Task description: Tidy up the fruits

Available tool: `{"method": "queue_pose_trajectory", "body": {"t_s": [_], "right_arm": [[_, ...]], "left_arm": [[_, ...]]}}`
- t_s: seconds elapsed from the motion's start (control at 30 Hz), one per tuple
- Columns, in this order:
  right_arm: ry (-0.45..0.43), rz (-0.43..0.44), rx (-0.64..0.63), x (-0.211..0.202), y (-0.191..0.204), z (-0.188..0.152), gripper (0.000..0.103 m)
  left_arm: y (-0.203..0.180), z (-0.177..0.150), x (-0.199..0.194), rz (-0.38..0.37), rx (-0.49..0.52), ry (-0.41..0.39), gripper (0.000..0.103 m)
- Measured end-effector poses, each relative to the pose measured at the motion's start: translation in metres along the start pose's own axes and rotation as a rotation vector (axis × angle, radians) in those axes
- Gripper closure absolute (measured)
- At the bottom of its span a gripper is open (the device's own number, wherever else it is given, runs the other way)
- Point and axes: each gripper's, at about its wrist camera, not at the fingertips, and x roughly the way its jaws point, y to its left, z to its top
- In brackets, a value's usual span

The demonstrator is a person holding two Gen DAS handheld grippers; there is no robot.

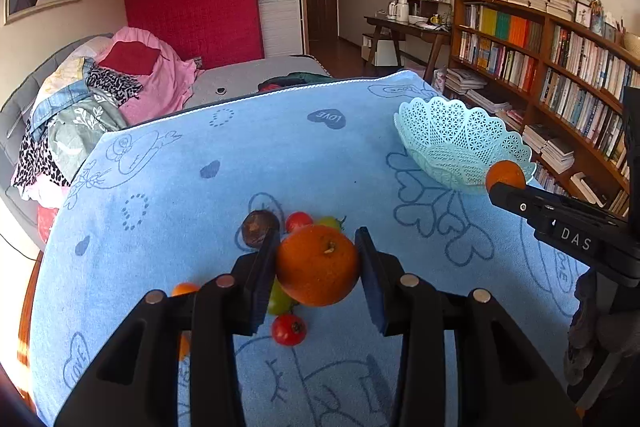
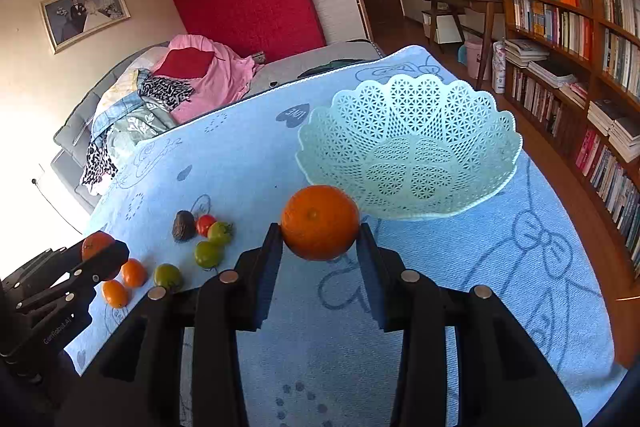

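On my left gripper (image 1: 316,269) the jaws are drawn in nearly as far as they go, both pads pressed against the sides of an orange (image 1: 317,265) with its stem end facing the camera. It hangs clear above the blue towel (image 1: 224,155), over the loose fruit.

My right gripper (image 2: 320,241) is much the same: jaws narrowed onto a second orange (image 2: 320,222), pads touching either flank. That orange sits in front of the near rim of the pale lattice basket (image 2: 412,147), and I read it as just short of the rim rather than over the bowl, though the fisheye bends things too much to be sure.

The basket stands on the towel toward the right side and I see nothing in it; its patterned floor shows through bare.

The rest of the fruit lies on the towel, well apart from the basket:
- a dark brown fruit (image 2: 184,225)
- a red tomato (image 2: 205,223) beside it
- three greenish tomatoes, the nearest at (image 2: 168,275)
- two small oranges (image 2: 133,272) by the left gripper's fingers

From the left wrist view another red tomato (image 1: 289,329) shows under the held orange.
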Motion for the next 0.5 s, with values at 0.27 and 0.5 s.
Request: {"method": "queue_pose_trajectory", "body": {"t_s": [0.27, 0.5], "right_arm": [[-0.024, -0.082, 0.039, 0.004, -0.037, 0.022, 0.064], [-0.027, -0.148, 0.032, 0.016, -0.055, 0.032, 0.064]], "left_arm": [[-0.046, 0.038, 0.05, -0.077, 0.043, 0.026, 0.064], [-0.076, 0.067, 0.087, -0.122, 0.059, 0.046, 0.064]]}}
